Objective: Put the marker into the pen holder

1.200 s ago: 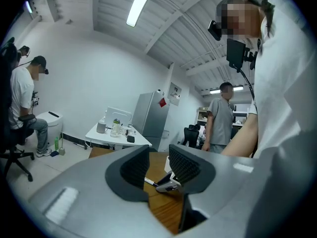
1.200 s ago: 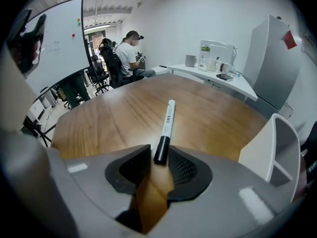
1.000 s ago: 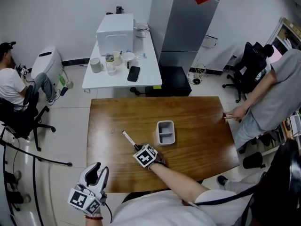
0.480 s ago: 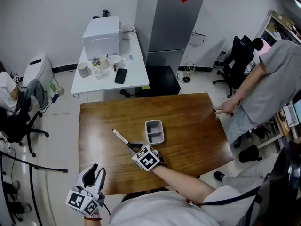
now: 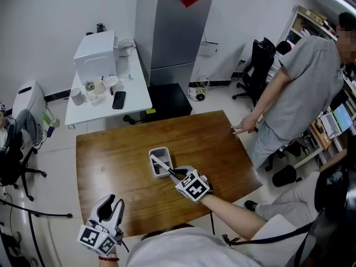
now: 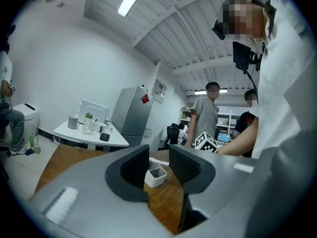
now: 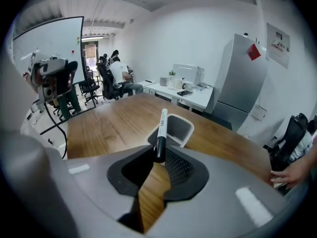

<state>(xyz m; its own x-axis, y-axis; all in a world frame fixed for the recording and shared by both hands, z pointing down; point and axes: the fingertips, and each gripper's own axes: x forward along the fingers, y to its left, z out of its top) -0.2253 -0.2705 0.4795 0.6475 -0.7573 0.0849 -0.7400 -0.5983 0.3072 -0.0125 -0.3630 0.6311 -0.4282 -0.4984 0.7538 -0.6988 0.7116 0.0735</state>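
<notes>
Your right gripper is clamped on the black end of the marker, whose white barrel slants across the pen holder, while your left gripper, jaws apart and empty, hangs well apart from that holder.

A: What does the person wear?
B: A white short-sleeved shirt, a thin black strap over the right shoulder, and a red band at the left wrist.
A: And the tools?
B: The left gripper is white and black. Like the right gripper, it carries a cube with black-and-white square markers. Up close the shells are grey, with black ribbed pads.
</notes>
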